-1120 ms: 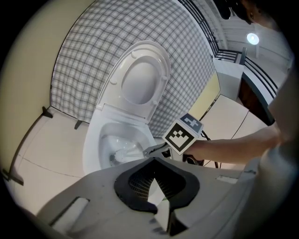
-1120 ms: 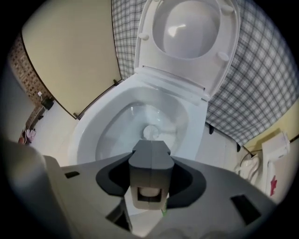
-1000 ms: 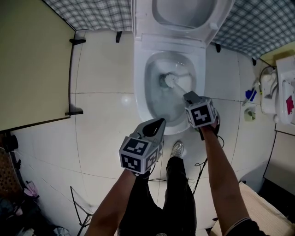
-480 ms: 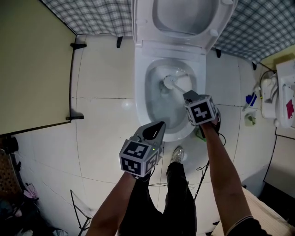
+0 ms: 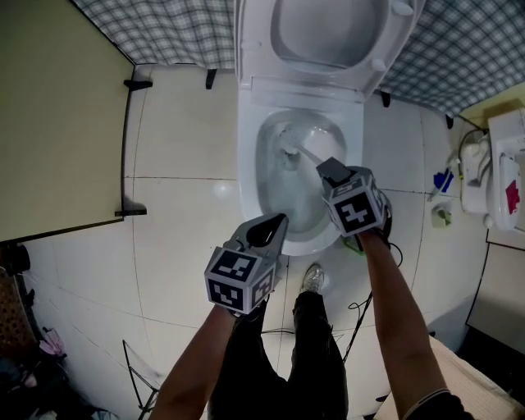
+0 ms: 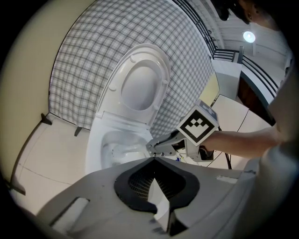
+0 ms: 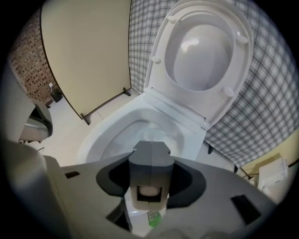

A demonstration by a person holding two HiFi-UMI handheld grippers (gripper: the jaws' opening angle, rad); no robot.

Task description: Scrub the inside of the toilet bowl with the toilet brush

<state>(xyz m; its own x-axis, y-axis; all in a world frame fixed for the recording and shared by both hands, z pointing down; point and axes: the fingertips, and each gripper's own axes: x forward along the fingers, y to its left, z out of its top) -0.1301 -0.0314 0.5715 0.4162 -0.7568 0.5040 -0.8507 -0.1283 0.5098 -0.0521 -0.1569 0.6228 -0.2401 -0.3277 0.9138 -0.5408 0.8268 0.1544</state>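
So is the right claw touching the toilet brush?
Touching. The right gripper view shows the right claw clamped round the white handle of the toilet brush.

Right tongs, lower centre, closed on white toilet brush handle; toilet bowl beyond, lid raised at upper right.

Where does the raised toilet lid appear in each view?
Head view: raised toilet lid at top centre, above the bowl.
Left gripper view: centre-left, upper half.
Right gripper view: upper right.
Shared landmark: checked wall behind it.
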